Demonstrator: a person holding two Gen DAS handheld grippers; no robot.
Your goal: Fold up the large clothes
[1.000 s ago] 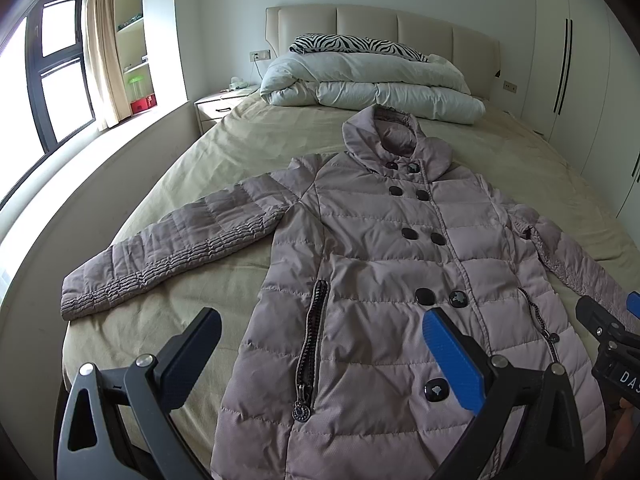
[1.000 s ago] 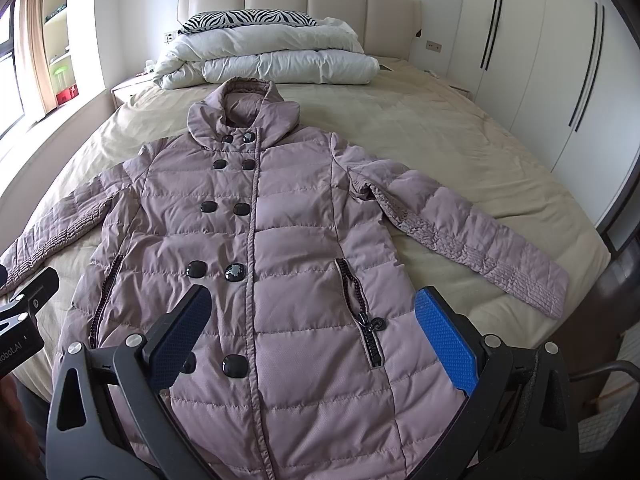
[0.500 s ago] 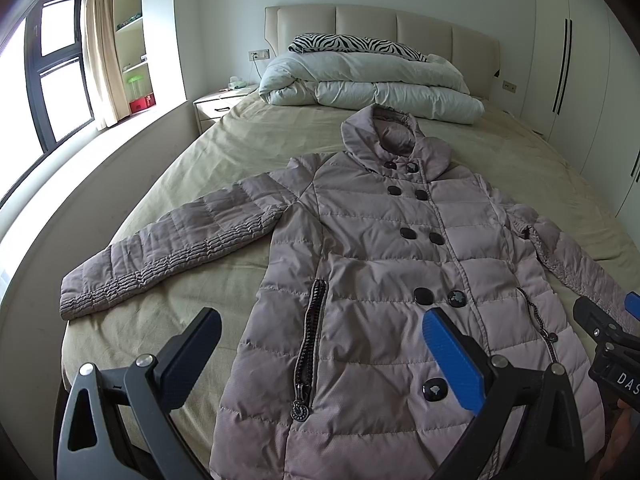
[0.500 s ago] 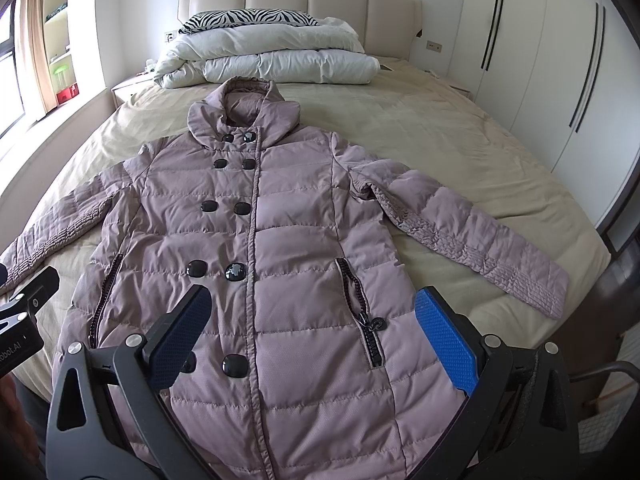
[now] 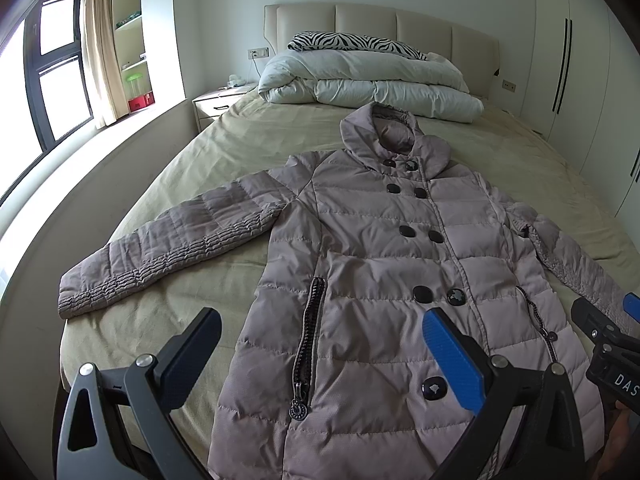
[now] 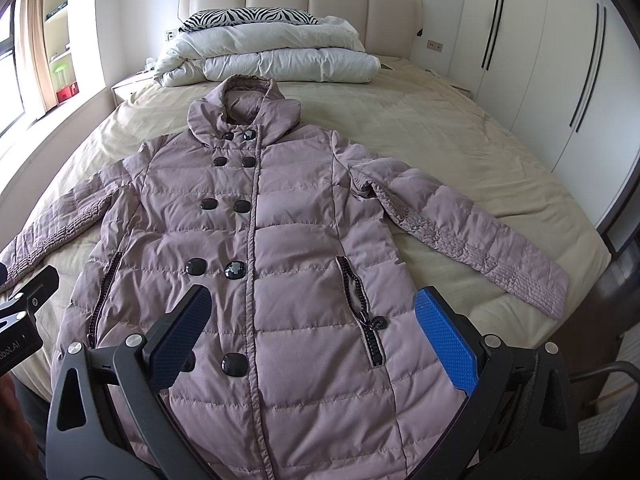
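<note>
The mauve quilted button-front coat (image 6: 280,240) lies flat, unchanged; both tongs, left (image 5: 320,356) and right (image 6: 312,336), remain apart above its hem; folding not begun.

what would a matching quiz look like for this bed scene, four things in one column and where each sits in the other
Things:
1. mauve quilted puffer coat
2. folded white duvet
3. zebra-striped pillow
4. white wardrobe doors with black handles

Places:
A. on top of the duvet, against the headboard
B. spread flat, buttoned, sleeves out, on the beige bed sheet
C. along the wall right of the bed
D. at the head of the bed, beyond the coat's collar

Pairs: 1-B, 2-D, 3-A, 4-C
</note>
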